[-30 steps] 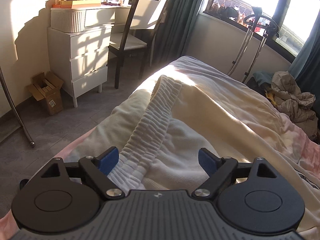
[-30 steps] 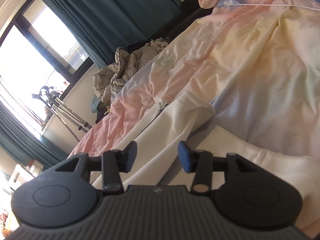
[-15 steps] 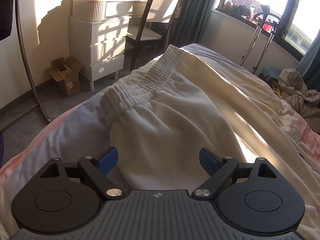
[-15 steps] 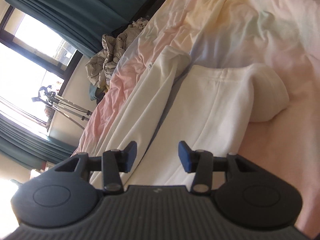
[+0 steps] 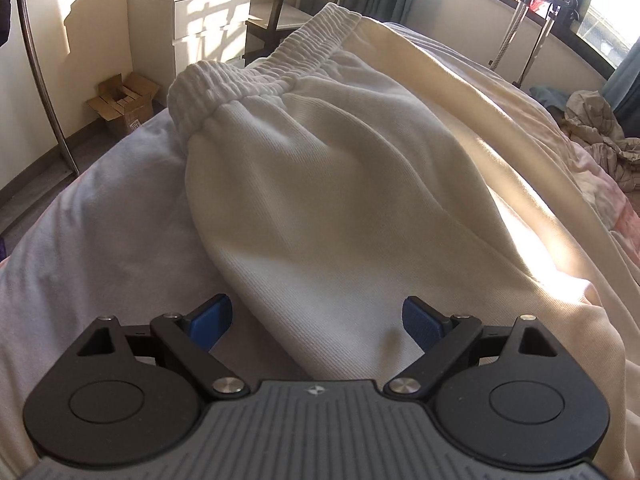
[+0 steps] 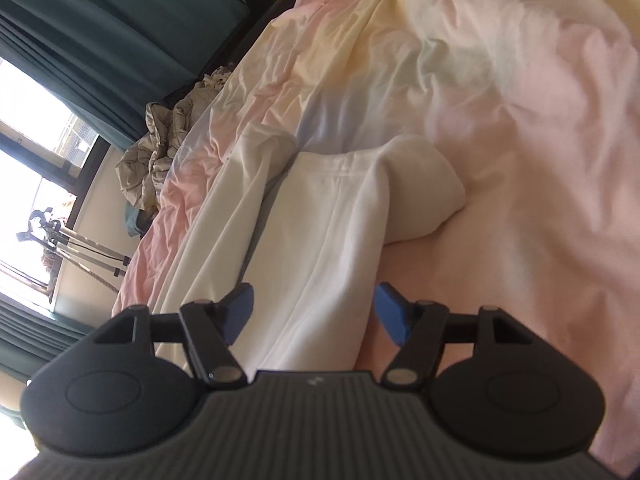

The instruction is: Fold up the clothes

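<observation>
White sweatpants (image 5: 320, 168) lie on the bed, their ribbed elastic waistband (image 5: 256, 64) at the far end in the left wrist view. My left gripper (image 5: 318, 320) is open, its blue pads straddling the near edge of the pants' hip without gripping. In the right wrist view the pants' legs (image 6: 320, 240) run away from me, with one leg end folded over into a bulge (image 6: 420, 196). My right gripper (image 6: 314, 312) is open, low over that leg, holding nothing.
The bed has a pastel pink, yellow and blue cover (image 6: 500, 80). A crumpled beige garment (image 6: 168, 144) lies at the bed's far side. White drawers (image 5: 192, 24), a chair, a cardboard box (image 5: 124, 100) and a metal rack pole (image 5: 40, 68) stand left. Crutches (image 5: 532, 20) lean by the window.
My left gripper has moved back and lowered toward the pants' hip, so the waistband is farther away. My right gripper's jaws have opened wider and sit over the leg.
</observation>
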A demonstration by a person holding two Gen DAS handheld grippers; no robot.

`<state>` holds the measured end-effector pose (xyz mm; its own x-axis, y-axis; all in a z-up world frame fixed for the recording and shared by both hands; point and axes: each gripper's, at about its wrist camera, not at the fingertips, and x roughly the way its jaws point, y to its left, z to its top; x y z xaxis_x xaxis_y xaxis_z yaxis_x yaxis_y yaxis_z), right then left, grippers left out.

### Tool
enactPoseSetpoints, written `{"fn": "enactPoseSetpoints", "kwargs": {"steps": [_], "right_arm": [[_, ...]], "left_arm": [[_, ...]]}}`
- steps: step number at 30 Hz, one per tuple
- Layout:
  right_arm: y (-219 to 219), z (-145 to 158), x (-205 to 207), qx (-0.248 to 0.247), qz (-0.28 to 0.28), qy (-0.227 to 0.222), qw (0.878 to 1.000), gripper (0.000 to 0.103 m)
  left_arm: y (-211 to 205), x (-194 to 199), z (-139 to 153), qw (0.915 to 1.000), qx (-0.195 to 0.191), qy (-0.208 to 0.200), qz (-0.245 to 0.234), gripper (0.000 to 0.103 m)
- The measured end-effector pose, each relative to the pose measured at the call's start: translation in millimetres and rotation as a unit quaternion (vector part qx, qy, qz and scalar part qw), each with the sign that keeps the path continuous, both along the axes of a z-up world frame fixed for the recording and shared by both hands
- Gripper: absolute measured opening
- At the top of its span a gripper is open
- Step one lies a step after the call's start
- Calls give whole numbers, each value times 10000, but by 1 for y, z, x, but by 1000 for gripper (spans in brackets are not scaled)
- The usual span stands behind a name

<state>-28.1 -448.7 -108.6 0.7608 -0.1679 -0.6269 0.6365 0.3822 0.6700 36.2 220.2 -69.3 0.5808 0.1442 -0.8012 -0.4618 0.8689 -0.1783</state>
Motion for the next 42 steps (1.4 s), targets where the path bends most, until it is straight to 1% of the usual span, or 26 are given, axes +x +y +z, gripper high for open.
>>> {"fn": "enactPoseSetpoints", "kwargs": {"steps": [6,8,10,12,15,16,17,18,20,21,22,23,24,25,27,28,29,30,31,32,33,35,37,38,40,42], "right_arm": [[-13,-11,-17,187,-668,271,9972,72],[-13,-12,-22,194,-800,232,9963,73],[-13,-14,-17,156,-704,288,9970,77],[-15,-24,-7,343,-515,334,9975,77],[-23,-44,3,770,-405,36,9962,76],[-25,-48,6,773,-398,14,9962,73],[-26,-49,9,708,-399,15,9967,64],[-27,-50,10,608,-373,-18,9975,58],[-28,-48,12,448,-306,-143,9984,20],[-27,-47,12,401,-273,-199,9986,13],[-27,-44,12,333,-233,-247,9989,9],[-25,-39,12,223,-196,-291,9991,7],[-23,-33,10,96,-178,-348,9992,7],[-21,-28,9,-30,-159,-405,9990,6],[-15,-10,4,-413,-106,-700,9966,6],[-11,-1,2,-630,-76,-884,9941,6],[-5,11,-1,-924,-29,-1090,9897,6],[1,24,-4,-1321,28,-1349,9820,6],[6,36,-9,-1600,10,-1593,9742,5],[9,44,-14,-1725,-88,-1774,9689,5],[10,49,-19,-1770,-204,-1869,9661,5],[0,44,-28,-1405,-583,-1635,9747,5],[-15,27,-37,-772,-961,-1138,9858,6],[-21,18,-39,-538,-1085,-891,9886,6],[-31,-2,-43,4,-1211,-459,9916,6],[-36,-22,-45,473,-1268,-223,9905,6]], "left_arm": [[-4,5,-7,9999,-109,-27,-79,94],[-3,7,-9,9998,-180,-64,-76,94],[-2,10,-12,9996,-281,-71,-61,94],[-1,12,-13,9992,-370,-140,-32,93],[1,15,-13,9983,-500,-301,36,90],[1,16,-13,9980,-519,-347,48,86],[1,17,-13,9978,-536,-393,59,82],[2,17,-13,9975,-544,-440,81,79],[4,17,-12,9968,-562,-549,175,55],[5,16,-11,9963,-571,-604,222,49],[7,14,-9,9953,-610,-703,281,35],[9,11,-7,9941,-650,-804,340,19],[11,9,-4,9927,-690,-904,399,15],[15,5,-1,9901,-853,-1026,438,11],[22,-3,4,9835,-1185,-1270,514,9],[28,-8,7,9774,-1443,-1452,532,8],[34,-13,10,9702,-1703,-1635,549,8],[41,-19,12,9589,-2053,-1874,564,8],[47,-25,14,9494,-2289,-2071,574,7],[54,-33,17,9401,-2449,-2296,591,7],[59,-41,20,9362,-2458,-2429,633,7],[63,-51,17,9406,-2461,-2243,664,8],[64,-57,9,9443,-2594,-1909,678,8],[64,-59,5,9484,-2564,-1723,718,8],[64,-62,-3,9557,-2492,-1348,799,8],[69,-59,-8,9567,-2505,-1179,897,8]]}}
